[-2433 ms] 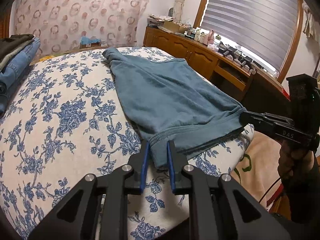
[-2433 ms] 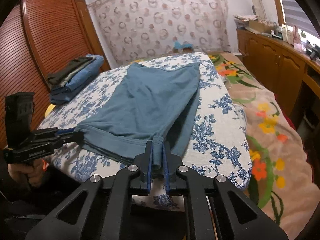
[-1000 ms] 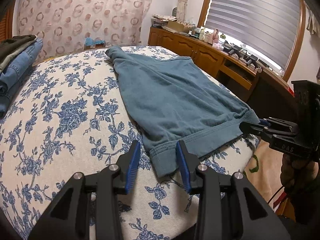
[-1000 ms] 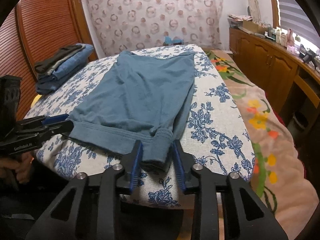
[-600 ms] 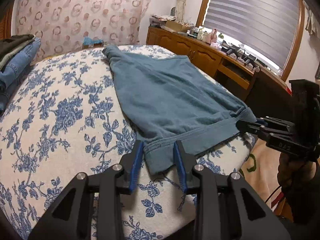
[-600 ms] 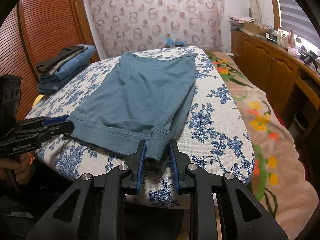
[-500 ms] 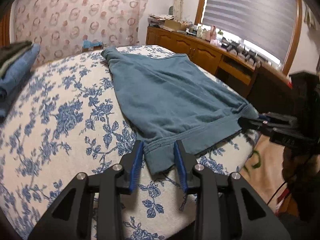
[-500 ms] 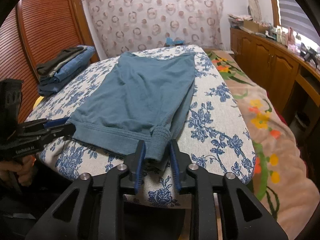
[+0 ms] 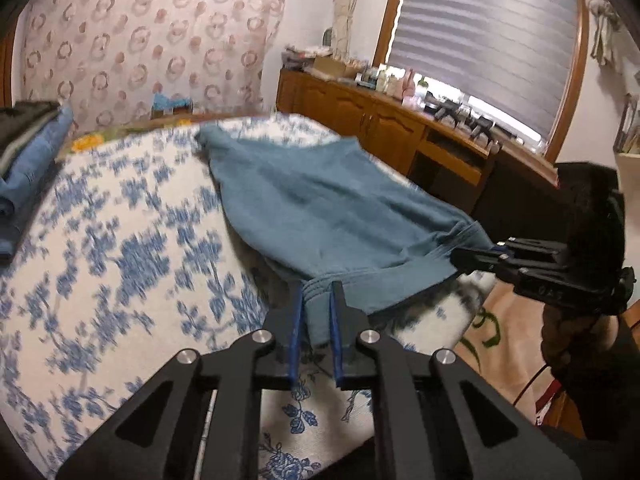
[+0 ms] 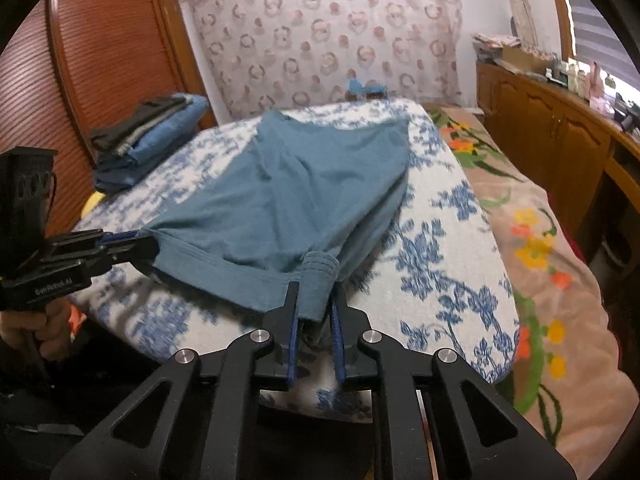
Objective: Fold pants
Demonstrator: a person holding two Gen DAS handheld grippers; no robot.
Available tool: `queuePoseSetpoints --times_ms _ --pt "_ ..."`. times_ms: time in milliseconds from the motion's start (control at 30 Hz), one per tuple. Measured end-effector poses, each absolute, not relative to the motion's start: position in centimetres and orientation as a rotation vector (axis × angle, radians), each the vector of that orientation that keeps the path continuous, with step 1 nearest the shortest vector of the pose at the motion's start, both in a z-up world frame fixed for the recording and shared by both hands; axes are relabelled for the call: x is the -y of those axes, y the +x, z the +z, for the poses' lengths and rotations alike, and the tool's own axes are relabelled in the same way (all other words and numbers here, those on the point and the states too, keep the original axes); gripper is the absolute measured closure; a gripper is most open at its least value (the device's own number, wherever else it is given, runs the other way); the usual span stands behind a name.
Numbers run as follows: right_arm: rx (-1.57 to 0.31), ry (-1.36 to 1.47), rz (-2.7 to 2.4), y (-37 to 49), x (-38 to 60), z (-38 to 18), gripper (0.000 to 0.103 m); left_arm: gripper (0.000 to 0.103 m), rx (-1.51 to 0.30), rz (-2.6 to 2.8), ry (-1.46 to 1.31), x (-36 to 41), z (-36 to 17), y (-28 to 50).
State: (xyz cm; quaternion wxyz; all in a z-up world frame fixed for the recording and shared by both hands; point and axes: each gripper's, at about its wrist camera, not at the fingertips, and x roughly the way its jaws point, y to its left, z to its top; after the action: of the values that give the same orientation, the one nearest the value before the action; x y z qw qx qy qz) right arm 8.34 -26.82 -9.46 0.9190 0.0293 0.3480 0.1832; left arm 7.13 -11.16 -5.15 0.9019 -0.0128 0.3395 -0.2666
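Teal pants [image 9: 328, 208]: lay on the floral bedspread [image 9: 120, 248], waistband lifted between both tools. Left gripper [image 9: 316, 300] fingers pinched one waistband corner; right gripper [image 10: 314, 300] fingers pinched the other. Folded clothes stack [image 10: 148, 140] sat far beyond the fingers, to their left.

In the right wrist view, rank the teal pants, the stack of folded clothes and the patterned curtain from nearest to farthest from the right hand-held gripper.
1. Teal pants: waistband clamped in the right hand-held gripper, lying on the floral bedspread.
2. Stack of folded clothes: farther back, on the left side of the bed.
3. Patterned curtain: behind the bed, farthest.
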Motion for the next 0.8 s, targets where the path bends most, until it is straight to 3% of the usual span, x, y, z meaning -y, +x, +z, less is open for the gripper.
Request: queuePoseSetpoints --times_ms 500,800 --pt "-0.494 -0.031 0.468 8.9 23.2 0.2 0.094 0.095 -0.477 -0.508 -0.022 6.6 4.3 5.9" --pt "-0.507 -0.091 0.504 9.8 20.2 0.8 0.095 0.095 -0.471 -0.463 -0.021 4.1 4.4 6.5"
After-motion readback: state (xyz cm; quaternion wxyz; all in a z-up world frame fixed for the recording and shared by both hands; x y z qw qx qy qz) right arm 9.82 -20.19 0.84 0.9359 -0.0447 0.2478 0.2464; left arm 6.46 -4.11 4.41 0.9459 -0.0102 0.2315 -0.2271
